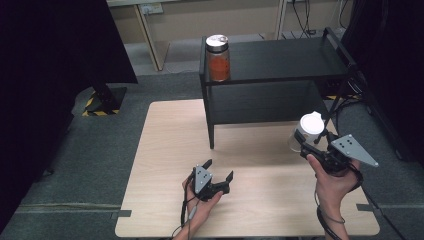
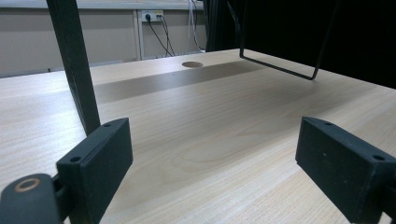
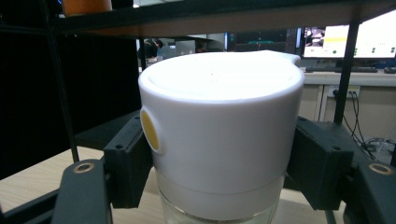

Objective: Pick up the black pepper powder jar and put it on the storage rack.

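My right gripper (image 1: pixel 306 141) is shut on a clear jar with a white lid (image 1: pixel 311 123) and holds it above the table's right side, in front of the black shelf. Seen from the right gripper view, the white lid (image 3: pixel 219 126) sits squeezed between both black pads, and a yellow dot marks its left side. My left gripper (image 1: pixel 219 172) rests low on the wooden table (image 1: pixel 165 150) near the front edge, jaws open. Bare wood lies between its pads (image 2: pixel 100 158) in the left gripper view. A jar of orange contents with a white lid (image 1: pixel 218 58) stands on the shelf's top left corner.
A black two-level shelf (image 1: pixel 280 62) stands on the back right of the table; one of its legs (image 2: pixel 77 70) rises just ahead of my left gripper. A round hole (image 2: pixel 192 64) is cut in the tabletop farther back. Grey carpet surrounds the table.
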